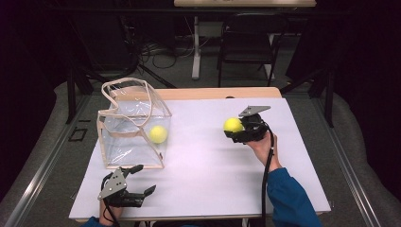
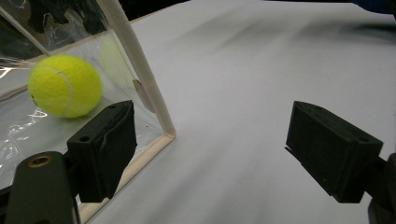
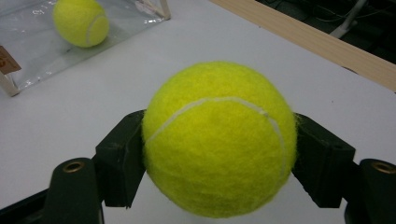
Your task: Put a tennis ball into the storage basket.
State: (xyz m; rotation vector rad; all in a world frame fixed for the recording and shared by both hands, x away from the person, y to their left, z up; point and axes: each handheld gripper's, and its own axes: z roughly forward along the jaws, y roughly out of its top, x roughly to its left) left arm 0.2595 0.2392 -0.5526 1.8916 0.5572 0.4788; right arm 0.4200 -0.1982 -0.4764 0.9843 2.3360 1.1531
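Observation:
My right gripper (image 1: pixel 235 128) is shut on a yellow tennis ball (image 1: pixel 232 125) and holds it above the right half of the white table; in the right gripper view both black jaws press the sides of that ball (image 3: pixel 219 140). A second tennis ball (image 1: pixel 158 134) lies inside a clear plastic bag (image 1: pixel 130 127) with cream edging at the left. My left gripper (image 1: pixel 143 179) rests open near the front left edge, just in front of the bag. In the left gripper view its jaws stand wide apart with nothing between them, the bagged ball (image 2: pixel 64 85) behind the left jaw.
The white table top (image 1: pixel 203 161) has a wooden strip (image 1: pixel 222 93) along its far edge. Beyond it stand a dark chair (image 1: pixel 248 45), a white table leg (image 1: pixel 196 47) and floor cables. A blue sleeve (image 1: pixel 291 198) comes in at the bottom right.

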